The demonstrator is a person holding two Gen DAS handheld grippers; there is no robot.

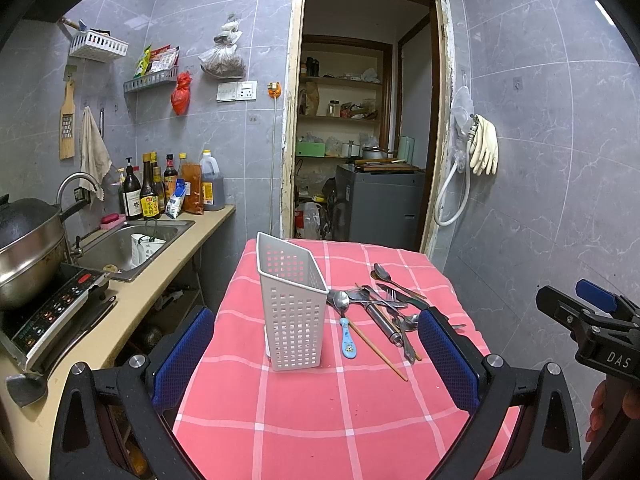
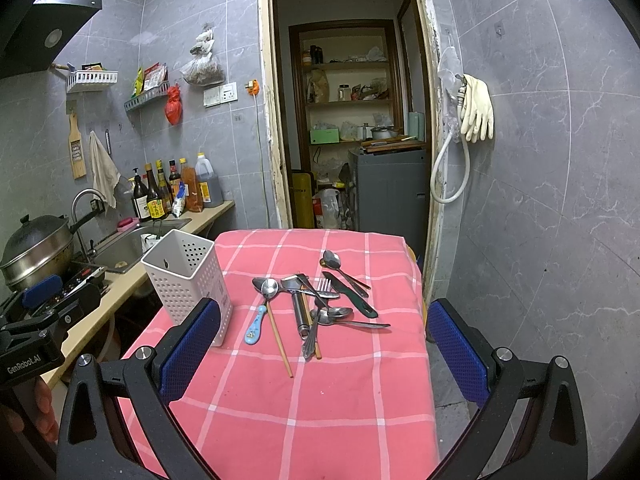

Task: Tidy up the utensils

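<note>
A white perforated utensil holder [image 1: 291, 312] [image 2: 188, 280] stands upright on the pink checked tablecloth [image 1: 320, 420] [image 2: 320, 392], with nothing visible inside it. To its right lies a loose pile of utensils [image 1: 384, 308] [image 2: 316, 304]: metal spoons, a fork, a dark-handled knife [image 2: 352, 294], wooden chopsticks [image 2: 280, 340] and a spoon with a light blue handle [image 1: 347, 340] [image 2: 256, 325]. My left gripper [image 1: 316, 356] hovers open above the near table, framing the holder and pile. My right gripper [image 2: 324, 344] is open too, nearer than the pile and holding nothing.
A counter on the left carries an induction cooker [image 1: 52, 316], a steel pot [image 1: 28, 252], a sink [image 1: 128, 240] and sauce bottles [image 1: 160, 188]. Beyond the table's far edge a doorway [image 1: 360, 120] opens onto shelves. A tiled wall with hanging gloves [image 1: 484, 146] stands right.
</note>
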